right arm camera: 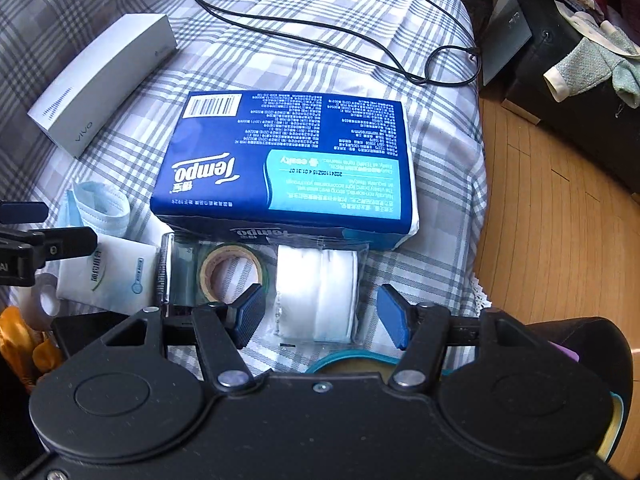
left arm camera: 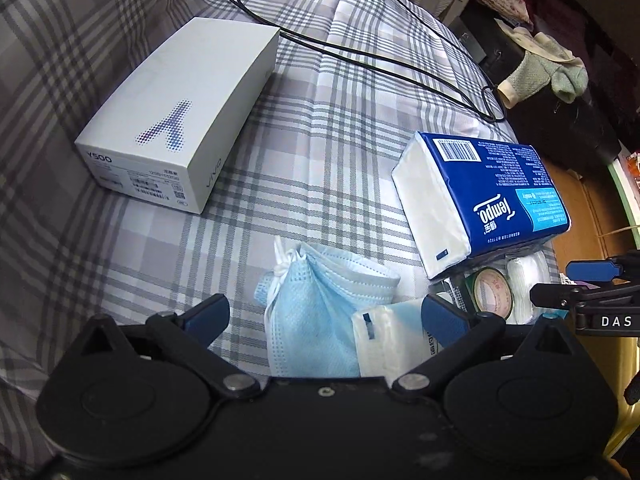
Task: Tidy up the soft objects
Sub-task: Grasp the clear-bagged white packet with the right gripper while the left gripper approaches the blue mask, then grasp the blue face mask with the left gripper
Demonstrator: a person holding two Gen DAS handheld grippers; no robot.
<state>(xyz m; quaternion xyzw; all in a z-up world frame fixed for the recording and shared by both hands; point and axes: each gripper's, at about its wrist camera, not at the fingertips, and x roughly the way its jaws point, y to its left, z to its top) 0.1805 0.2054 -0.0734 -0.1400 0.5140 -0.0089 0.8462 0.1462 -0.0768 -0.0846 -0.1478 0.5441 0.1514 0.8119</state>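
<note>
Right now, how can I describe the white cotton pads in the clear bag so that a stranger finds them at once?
Find the big blue Tempo tissue pack on the checked bedsheet. Directly in front of it lies a clear bag holding the stack of white cotton pads. The tape roll at its left is a hollow ring; the pads are solid white.

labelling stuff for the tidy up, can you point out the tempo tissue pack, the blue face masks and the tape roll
tempo tissue pack (right arm camera: 288,160), right wrist view, middle of its blue top face
blue face masks (left arm camera: 316,312), left wrist view, pleated front of the stack
tape roll (right arm camera: 232,270), right wrist view, its rim
</note>
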